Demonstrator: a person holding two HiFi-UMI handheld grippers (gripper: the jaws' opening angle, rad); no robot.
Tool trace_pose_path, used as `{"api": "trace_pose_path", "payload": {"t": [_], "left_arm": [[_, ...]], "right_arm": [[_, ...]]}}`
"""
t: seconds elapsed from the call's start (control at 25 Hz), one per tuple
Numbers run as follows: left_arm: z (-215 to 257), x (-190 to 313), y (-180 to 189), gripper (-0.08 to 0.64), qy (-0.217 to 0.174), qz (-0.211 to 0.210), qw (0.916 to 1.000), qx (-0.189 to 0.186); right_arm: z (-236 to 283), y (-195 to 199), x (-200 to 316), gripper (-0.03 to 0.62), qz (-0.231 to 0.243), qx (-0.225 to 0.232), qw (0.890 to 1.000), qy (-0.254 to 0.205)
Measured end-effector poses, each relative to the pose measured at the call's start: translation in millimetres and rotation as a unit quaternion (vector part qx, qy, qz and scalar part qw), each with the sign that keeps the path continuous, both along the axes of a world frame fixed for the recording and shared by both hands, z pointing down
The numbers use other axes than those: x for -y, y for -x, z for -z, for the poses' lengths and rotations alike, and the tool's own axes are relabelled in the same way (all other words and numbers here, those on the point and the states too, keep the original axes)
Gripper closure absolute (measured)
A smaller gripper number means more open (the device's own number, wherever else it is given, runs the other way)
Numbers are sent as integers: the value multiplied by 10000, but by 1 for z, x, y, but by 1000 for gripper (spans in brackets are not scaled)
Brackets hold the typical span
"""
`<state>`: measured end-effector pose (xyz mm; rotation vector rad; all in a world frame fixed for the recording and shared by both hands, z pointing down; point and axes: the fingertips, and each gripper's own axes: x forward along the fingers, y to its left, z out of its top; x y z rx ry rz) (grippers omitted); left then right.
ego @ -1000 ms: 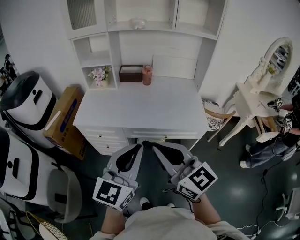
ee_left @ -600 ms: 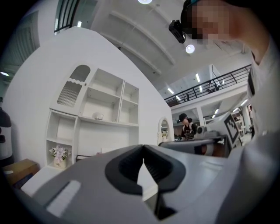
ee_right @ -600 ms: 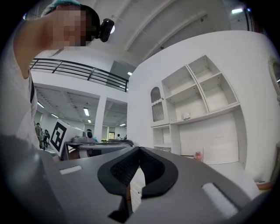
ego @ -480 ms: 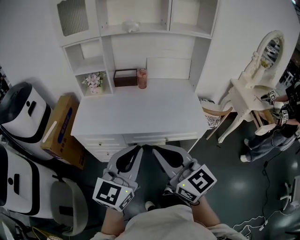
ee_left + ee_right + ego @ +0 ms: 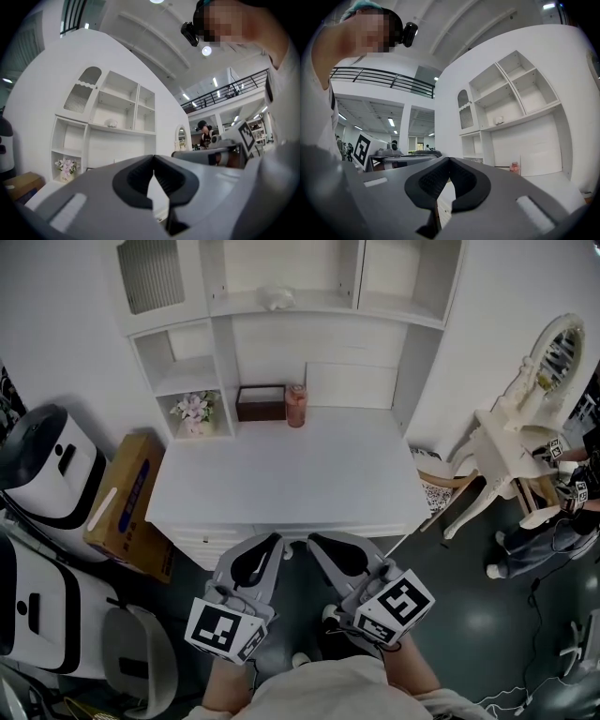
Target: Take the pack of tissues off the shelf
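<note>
Up at 12 o'clock on the shelf, the pack of tissues sits well apart from your left gripper and right gripper down at 6, so it figures their fingers are pinched together on nothing.

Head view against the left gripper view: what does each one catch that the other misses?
Only the head view shows the pink jar on the desk, the desk drawers and the dark floor. Only the left gripper view shows the ceiling lights, a balcony railing and the camera on the person's head. Both show the white shelf unit, the flower pot in its lower left cubby, and the small white tissue pack on a shelf higher up.
</note>
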<state>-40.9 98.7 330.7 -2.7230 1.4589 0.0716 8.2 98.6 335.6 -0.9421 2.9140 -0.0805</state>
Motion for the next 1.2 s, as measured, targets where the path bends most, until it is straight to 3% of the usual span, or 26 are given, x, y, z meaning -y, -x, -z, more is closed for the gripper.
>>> {"api": "trace_pose_path", "payload": {"t": [0.44, 1.2], "left_arm": [[14, 87, -6, 558, -129, 251, 9996, 0], [25, 183, -64, 558, -311, 618, 9976, 39]], "right_arm": [[14, -5, 87, 591, 278, 21, 9996, -88], [22, -63, 189, 588, 628, 90, 9978, -173]]}}
